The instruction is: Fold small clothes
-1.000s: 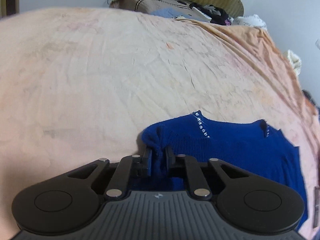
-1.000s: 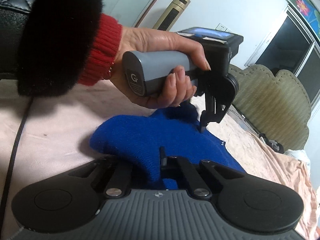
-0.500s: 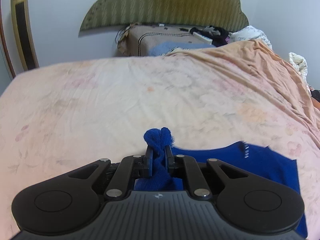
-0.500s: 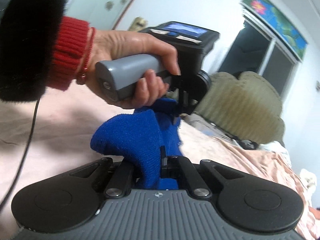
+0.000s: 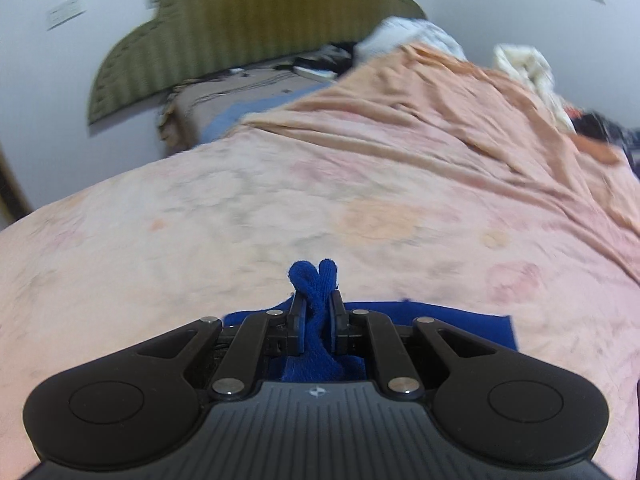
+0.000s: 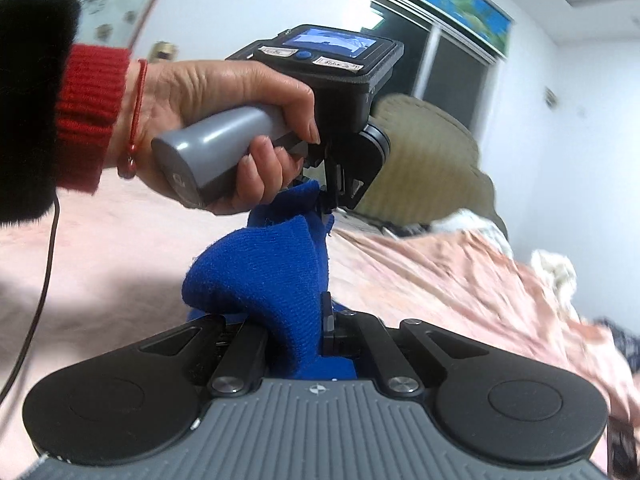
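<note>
The blue knit garment (image 5: 316,292) is being carried across the bed (image 5: 200,216), now lifted where earlier it lay flat. Jaws of left gripper (image 5: 317,312) and right gripper (image 6: 316,320) are being kept pinched on its edge; fold being started.

Blue knit garment (image 6: 272,280), bunched, lifted above bed

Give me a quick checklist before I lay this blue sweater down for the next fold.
1. Left gripper clamped on the blue sweater: ok, knit bunched between its jaws.
2. Right gripper clamped on the sweater: ok.
3. Sweater spread flat between the grippers: not ok, it sags in a bunch.
4. Bedsheet ahead free of other clothes: ok; the clutter lies by the headboard.
5. Sweater's lower edge even: cannot tell, hidden.
</note>
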`<control>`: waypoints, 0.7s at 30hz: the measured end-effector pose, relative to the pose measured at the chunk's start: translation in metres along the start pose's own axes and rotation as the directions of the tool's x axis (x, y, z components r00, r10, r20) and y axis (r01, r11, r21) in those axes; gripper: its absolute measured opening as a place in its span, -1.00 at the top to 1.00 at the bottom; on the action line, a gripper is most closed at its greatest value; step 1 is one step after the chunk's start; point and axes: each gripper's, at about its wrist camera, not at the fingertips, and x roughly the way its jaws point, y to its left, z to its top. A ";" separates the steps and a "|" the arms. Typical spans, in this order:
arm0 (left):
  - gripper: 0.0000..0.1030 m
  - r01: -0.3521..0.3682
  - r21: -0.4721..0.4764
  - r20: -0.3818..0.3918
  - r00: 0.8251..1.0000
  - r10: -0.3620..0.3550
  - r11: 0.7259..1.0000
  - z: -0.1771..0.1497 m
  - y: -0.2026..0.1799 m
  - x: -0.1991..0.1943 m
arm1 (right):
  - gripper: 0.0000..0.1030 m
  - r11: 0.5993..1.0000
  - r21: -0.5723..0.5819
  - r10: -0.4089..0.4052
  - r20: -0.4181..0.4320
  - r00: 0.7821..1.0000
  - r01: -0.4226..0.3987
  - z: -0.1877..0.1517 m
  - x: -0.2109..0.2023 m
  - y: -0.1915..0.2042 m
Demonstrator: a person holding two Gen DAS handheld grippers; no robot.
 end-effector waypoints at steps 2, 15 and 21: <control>0.80 -0.003 0.042 -0.020 1.000 0.004 0.999 -0.001 -0.026 0.017 | 0.94 0.997 0.078 -0.005 -0.030 1.000 0.007 -0.010 0.004 -0.018; 0.57 0.097 0.131 -0.086 0.993 -0.087 0.987 -0.009 -0.101 0.071 | 0.68 0.709 0.705 0.242 -0.189 0.952 -0.040 -0.089 0.035 -0.107; -0.60 0.061 0.017 0.066 0.996 -0.062 0.998 0.006 -0.066 0.038 | 0.43 0.653 0.756 0.282 -0.182 0.942 -0.050 -0.100 0.036 -0.113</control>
